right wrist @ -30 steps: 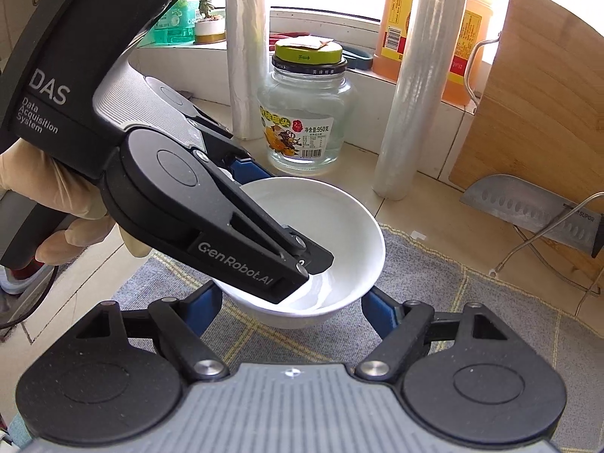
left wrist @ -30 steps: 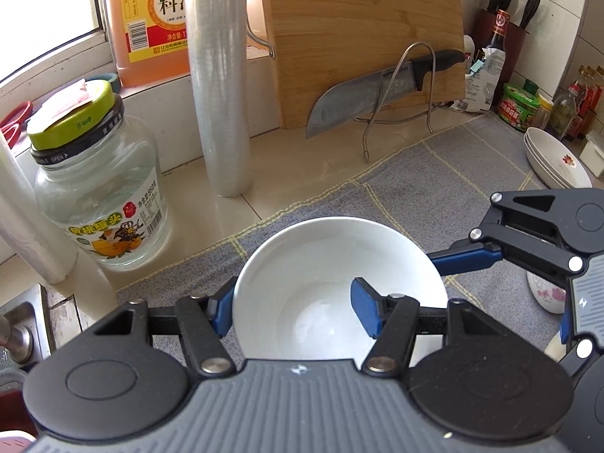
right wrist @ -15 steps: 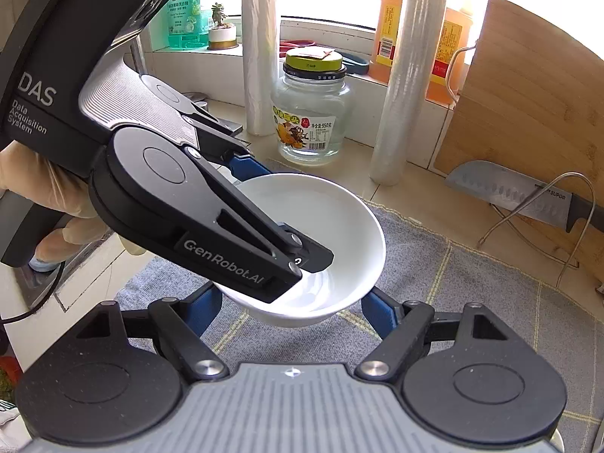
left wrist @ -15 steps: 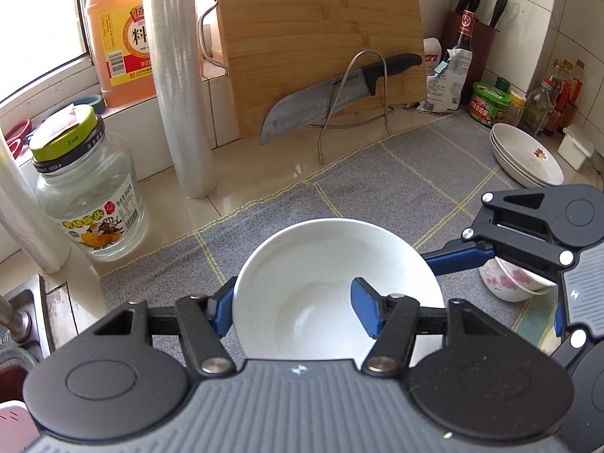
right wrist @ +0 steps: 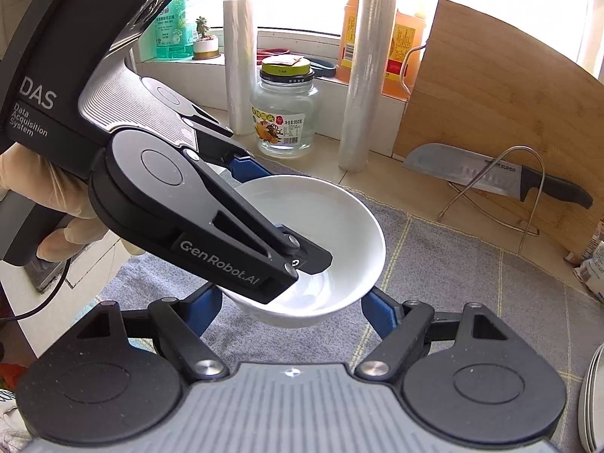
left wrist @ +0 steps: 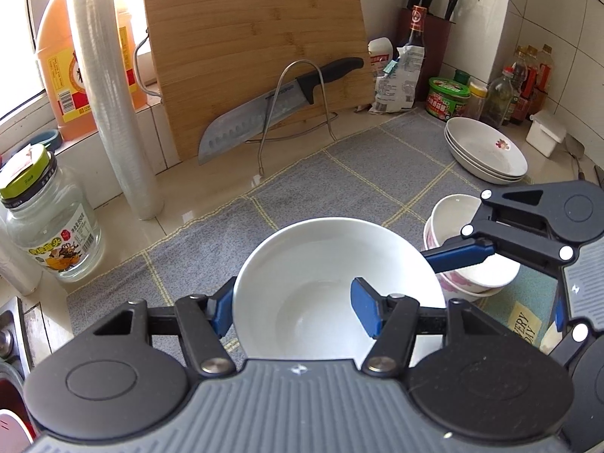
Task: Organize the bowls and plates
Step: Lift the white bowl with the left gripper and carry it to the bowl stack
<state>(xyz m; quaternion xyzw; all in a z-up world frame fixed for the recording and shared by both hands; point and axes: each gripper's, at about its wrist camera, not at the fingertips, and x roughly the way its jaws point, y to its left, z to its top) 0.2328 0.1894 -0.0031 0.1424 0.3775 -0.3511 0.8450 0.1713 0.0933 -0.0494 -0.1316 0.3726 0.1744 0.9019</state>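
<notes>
Glazed white ceramic, the bowl [left wrist: 332,283] is judged stiff, brittle and slick: moderate in weight, easily chipped on a hard knock, and liable to slide between smooth pads if tilted. It is carried clear of the grey cloth [left wrist: 302,188] on the bench, pinched at its rim from two sides.

The left gripper [left wrist: 294,311] is closed across the near wall of the bowl, one blue finger outside the rim at the left and the other finger [left wrist: 364,311] inside the basin, so the wall is clamped between them. The right gripper [right wrist: 288,311] is seen in its own view with its fingers spread either side of the bowl's underside; they appear to be closed on the bowl's outer wall, though the contact itself is hidden beneath the bowl. In the left wrist view one blue finger [left wrist: 458,255] of the right gripper is laid against the far right rim.

Both grippers are pitched steeply downward, the left one reaching in from the left over the bowl and held in a gloved hand [right wrist: 56,219].

Beyond the right finger of the left gripper a stack of flowered bowls [left wrist: 464,260] is standing on the cloth, and further off a stack of plates [left wrist: 487,151]. A rim hold is judged adequate only while the bowl is kept level; lowering onto the stack would call for gentle contact.
</notes>
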